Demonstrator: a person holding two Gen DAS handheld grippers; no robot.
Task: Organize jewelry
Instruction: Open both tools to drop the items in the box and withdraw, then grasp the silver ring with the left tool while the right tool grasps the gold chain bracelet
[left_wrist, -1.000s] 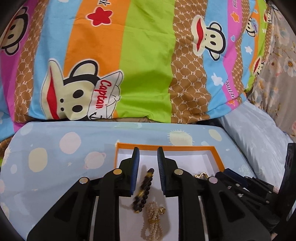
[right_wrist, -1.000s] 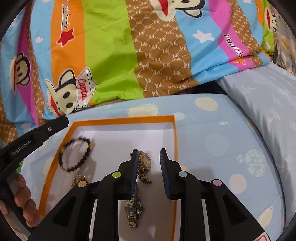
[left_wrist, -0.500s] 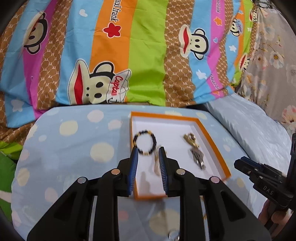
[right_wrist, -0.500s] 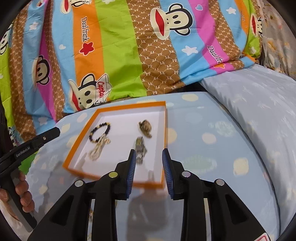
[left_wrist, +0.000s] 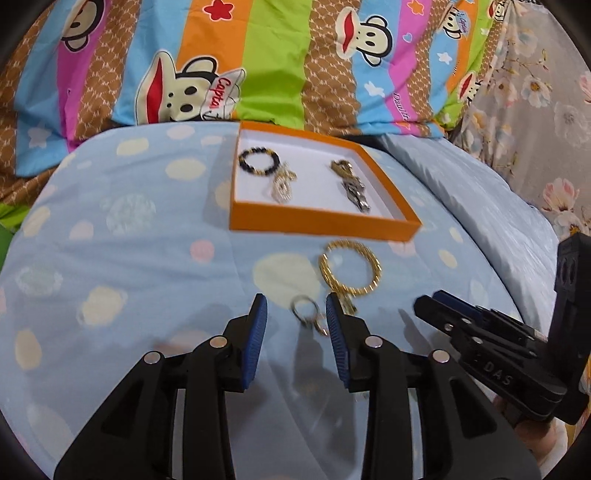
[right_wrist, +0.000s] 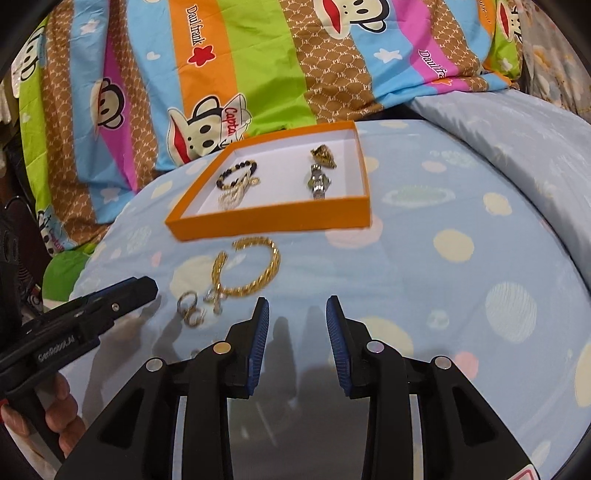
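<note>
Four pieces lie in the orange box (left_wrist: 321, 218), while a gold bangle (left_wrist: 349, 271) and rings (left_wrist: 308, 314) wait on the bedspread (left_wrist: 129, 258) before both grippers, left (left_wrist: 296, 320) and right (right_wrist: 297, 321), wide and empty.

Cartoon-monkey striped bedding (left_wrist: 280, 70), spotted blue cushion (left_wrist: 122, 258)

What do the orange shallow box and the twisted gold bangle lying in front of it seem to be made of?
The orange shallow box looks like matte cardboard: thin straight walls, flat white inside. The twisted gold bangle looks like polished gold-coloured metal, with a rope pattern and bright glints; whether it is real gold or plated cannot be told.
</note>
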